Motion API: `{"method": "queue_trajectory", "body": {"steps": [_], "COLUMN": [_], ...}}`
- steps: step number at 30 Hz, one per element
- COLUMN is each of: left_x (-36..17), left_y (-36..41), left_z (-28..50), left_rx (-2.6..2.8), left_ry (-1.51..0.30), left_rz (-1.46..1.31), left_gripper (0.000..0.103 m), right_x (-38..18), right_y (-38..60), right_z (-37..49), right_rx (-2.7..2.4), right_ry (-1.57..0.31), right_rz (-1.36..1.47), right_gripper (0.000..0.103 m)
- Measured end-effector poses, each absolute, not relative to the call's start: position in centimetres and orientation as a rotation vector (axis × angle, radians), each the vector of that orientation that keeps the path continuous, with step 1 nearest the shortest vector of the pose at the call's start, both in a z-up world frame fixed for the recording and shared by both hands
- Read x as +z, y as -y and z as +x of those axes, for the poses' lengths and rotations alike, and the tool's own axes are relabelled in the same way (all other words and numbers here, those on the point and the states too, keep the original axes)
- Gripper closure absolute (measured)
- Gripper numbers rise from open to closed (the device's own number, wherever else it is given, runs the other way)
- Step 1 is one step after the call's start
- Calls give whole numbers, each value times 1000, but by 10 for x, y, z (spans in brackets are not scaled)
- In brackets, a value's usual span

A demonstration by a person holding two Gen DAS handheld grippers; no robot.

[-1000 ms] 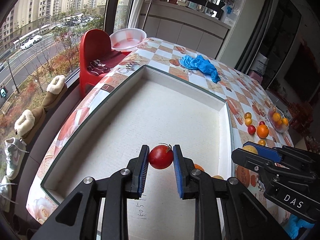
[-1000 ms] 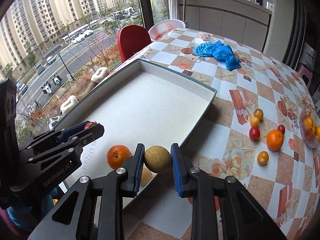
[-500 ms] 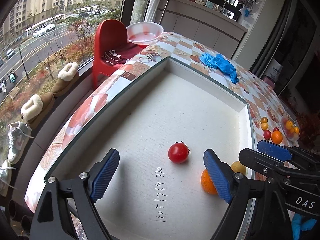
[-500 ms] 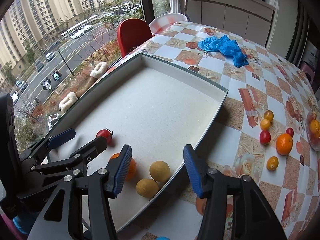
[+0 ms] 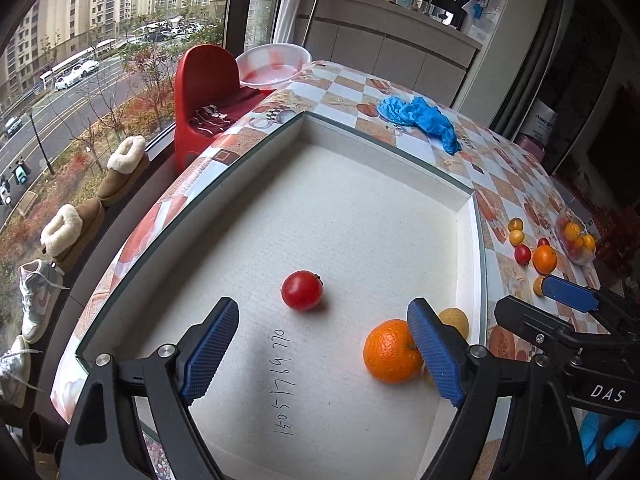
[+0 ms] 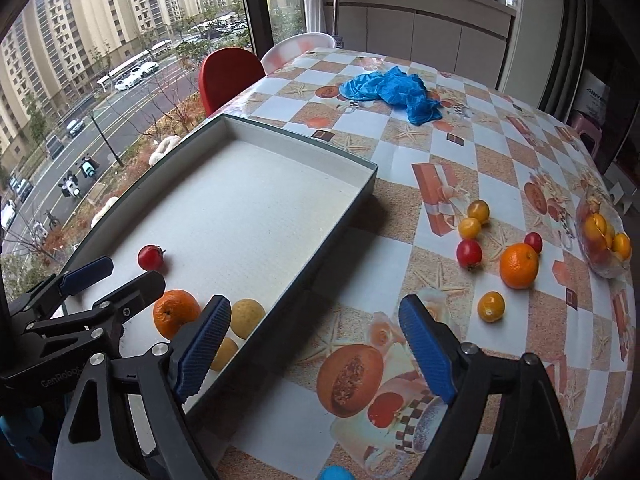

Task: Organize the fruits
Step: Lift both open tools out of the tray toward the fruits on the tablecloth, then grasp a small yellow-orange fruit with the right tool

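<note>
Both my left gripper (image 5: 322, 354) and right gripper (image 6: 316, 350) have just spread their jaws, nothing between them. The tomato (image 5: 301, 290) lies loose in the tray (image 5: 384, 140); a nudge could roll it.

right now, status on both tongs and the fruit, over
Left tongs open, empty; right tongs just opened, empty. Red round tomato, large orange, two yellow-brown fruits in white tray. Seven loose fruits on table; path clear.
</note>
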State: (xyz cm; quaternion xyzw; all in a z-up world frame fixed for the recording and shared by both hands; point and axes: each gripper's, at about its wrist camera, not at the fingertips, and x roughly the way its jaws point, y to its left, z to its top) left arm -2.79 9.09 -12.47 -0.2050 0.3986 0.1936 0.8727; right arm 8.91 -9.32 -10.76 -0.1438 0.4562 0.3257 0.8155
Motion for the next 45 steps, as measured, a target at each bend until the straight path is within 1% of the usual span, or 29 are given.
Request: {"method": "queue_trajectory", "body": {"steps": [22, 31, 34, 35, 39, 45], "left_x": [-104, -99, -100, -101, -103, -103], "left_y": [-19, 8, 14, 15, 20, 25], "left_z": [15, 33, 36, 38, 42, 48], "left_rx": [309, 257, 245, 241, 232, 218], "left_ry": [-884, -901, -907, -912, -922, -926], "left_rz": [-250, -202, -197, -197, -188, -193], "left_gripper": [16, 16, 16, 16, 16, 16], "right_x": [-142, -152, -155, -157, -158, -158], "right_y": [194, 216, 222, 224, 228, 221], "right_z": [147, 150, 149, 151, 150, 160], "right_rx": [460, 418, 424, 422, 426, 424], "right_ry": [-1077, -1055, -1043, -1050, -1015, -1047], "right_rz": [-178, -271, -276, -264, -256, -261], "right_gripper": [13, 12, 7, 0, 0, 0]}}
